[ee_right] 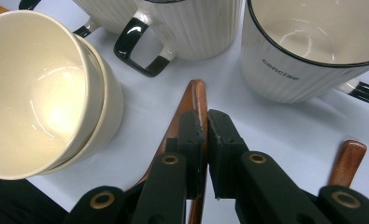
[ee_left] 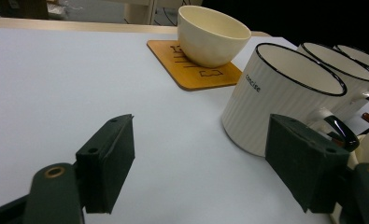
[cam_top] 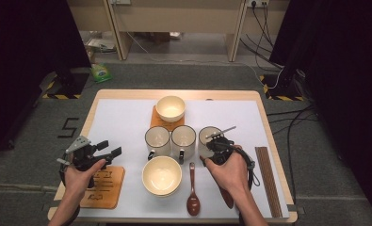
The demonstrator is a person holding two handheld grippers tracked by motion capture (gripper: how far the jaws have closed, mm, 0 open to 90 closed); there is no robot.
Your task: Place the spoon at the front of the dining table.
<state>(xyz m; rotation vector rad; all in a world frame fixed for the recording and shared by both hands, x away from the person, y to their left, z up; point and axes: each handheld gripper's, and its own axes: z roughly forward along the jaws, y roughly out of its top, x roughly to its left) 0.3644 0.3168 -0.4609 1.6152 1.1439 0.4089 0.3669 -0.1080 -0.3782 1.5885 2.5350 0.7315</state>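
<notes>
The right gripper's fingers [ee_right: 191,135] pinch a brown wooden spoon's handle [ee_right: 195,95], its long axis running along the jaws toward the ribbed mugs [ee_right: 308,46], beside the stacked bowls [ee_right: 46,93]. The left gripper [ee_left: 201,163], spread wide, hovers well apart.

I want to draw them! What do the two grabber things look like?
Both grippers, left gripper and right gripper, are black, with two blocky jaws and brass-coloured rivets. The left carries a grey three-cornered plate; a black cable loops from the right.
</notes>
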